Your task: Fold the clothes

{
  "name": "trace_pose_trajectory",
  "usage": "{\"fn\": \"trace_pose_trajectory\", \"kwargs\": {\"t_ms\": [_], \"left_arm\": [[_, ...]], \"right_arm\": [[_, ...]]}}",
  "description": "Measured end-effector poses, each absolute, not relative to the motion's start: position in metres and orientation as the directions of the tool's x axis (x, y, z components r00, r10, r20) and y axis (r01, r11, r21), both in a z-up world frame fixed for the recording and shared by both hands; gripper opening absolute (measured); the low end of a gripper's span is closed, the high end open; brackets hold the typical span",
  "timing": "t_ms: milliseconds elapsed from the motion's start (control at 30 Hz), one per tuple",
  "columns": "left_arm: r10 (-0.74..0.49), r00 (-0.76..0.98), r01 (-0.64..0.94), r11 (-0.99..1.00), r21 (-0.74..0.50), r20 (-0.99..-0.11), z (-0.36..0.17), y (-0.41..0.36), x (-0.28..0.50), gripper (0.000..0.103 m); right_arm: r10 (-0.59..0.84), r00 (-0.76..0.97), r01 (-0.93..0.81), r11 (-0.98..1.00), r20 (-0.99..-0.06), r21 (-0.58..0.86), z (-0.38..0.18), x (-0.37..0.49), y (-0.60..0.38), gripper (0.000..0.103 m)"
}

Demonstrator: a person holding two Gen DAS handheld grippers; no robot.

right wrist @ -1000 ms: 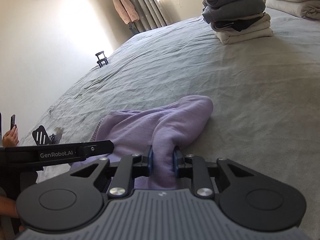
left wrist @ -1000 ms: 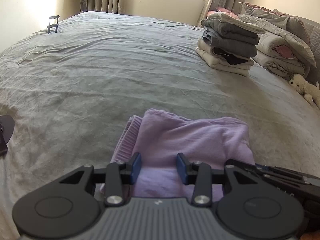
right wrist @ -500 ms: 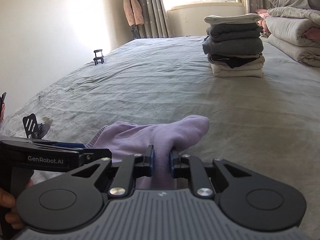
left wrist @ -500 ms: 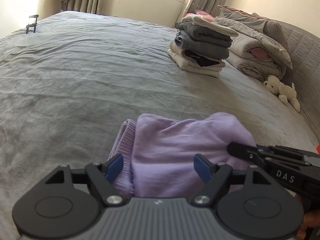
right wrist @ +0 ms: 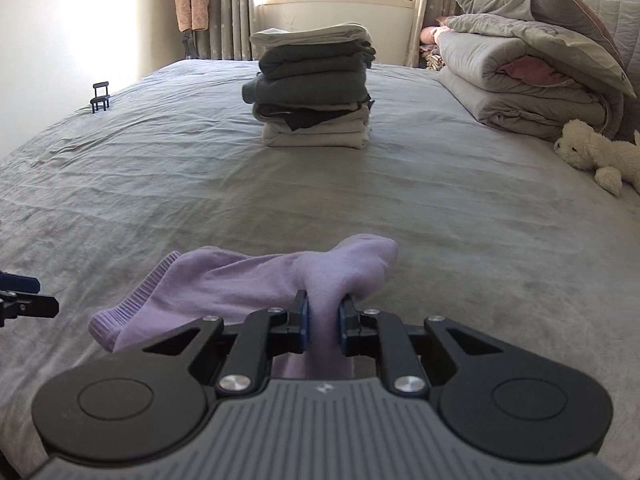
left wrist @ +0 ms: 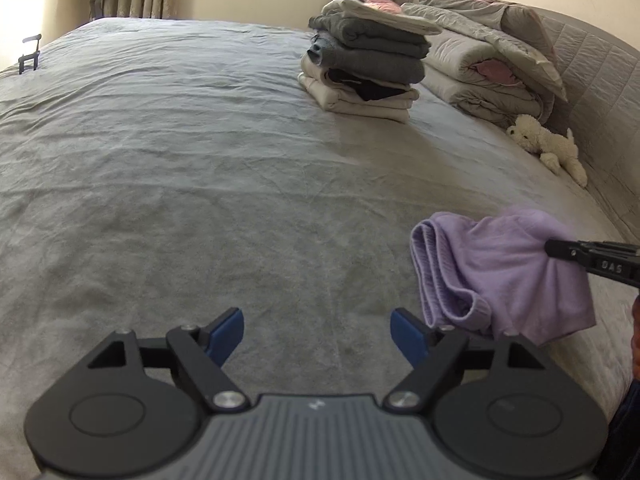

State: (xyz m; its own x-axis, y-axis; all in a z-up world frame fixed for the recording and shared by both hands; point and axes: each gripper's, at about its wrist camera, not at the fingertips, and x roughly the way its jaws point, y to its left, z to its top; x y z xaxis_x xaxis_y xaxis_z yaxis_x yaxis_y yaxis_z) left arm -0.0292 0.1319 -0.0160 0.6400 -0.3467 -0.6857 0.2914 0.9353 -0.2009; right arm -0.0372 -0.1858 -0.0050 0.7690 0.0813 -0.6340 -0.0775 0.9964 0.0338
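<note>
Lilac garment (right wrist: 240,280), folded small, hangs bunched from the right gripper (right wrist: 323,322), just above the grey bedsheet (left wrist: 200,180) at the near edge of the bed. Jaws nearly closed, pads pinching a thick gather of fabric; ribbed hem (left wrist: 432,268) droops to the L side.

Left gripper (left wrist: 318,334): jaws opening, wide apart, nothing between the pads, bare sheet beneath. Garment sits just to its R, not touching the pads as far as visible.

Step in hand, as judged: carry the folded piece to the stack of folded clothes (right wrist: 314,88) further up the bed.
- Keep the pinch firm; single-point hold lets the layers sag and may undo the fold
- Bring the L gripper under the drooping hem for support before travel
- Lower flat onto the stack, square to its edges; stack is tall and could topple if nudged

Not determinable:
- Garment type – sweater or similar, unclear
- Underside of the bundle, hidden behind the R gripper body
- Whether the lowest fold touches the sheet
- R gripper mostly cut off in the L wrist view; only one arm tip shows
- Person: only a sliver at frame edge
</note>
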Motion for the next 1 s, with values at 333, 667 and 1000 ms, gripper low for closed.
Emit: {"fn": "trace_pose_trajectory", "kwargs": {"t_ms": [333, 667, 1000], "left_arm": [[-0.371, 0.631, 0.268, 0.928, -0.257, -0.681, -0.022, 0.122, -0.022, 0.086], [-0.372, 0.627, 0.216, 0.927, -0.306, -0.685, -0.02, 0.11, -0.012, 0.086], [-0.492, 0.582, 0.237, 0.864, -0.444, -0.648, -0.016, 0.083, -0.005, 0.09]], "right_arm": [[0.19, 0.755, -0.054, 0.972, -0.627, 0.229, -0.018, -0.041, -0.21, 0.046], [0.192, 0.746, 0.035, 0.945, -0.637, 0.325, -0.022, -0.046, -0.235, 0.056], [0.211, 0.728, 0.061, 0.928, -0.653, 0.367, -0.035, -0.045, -0.236, 0.062]]}}
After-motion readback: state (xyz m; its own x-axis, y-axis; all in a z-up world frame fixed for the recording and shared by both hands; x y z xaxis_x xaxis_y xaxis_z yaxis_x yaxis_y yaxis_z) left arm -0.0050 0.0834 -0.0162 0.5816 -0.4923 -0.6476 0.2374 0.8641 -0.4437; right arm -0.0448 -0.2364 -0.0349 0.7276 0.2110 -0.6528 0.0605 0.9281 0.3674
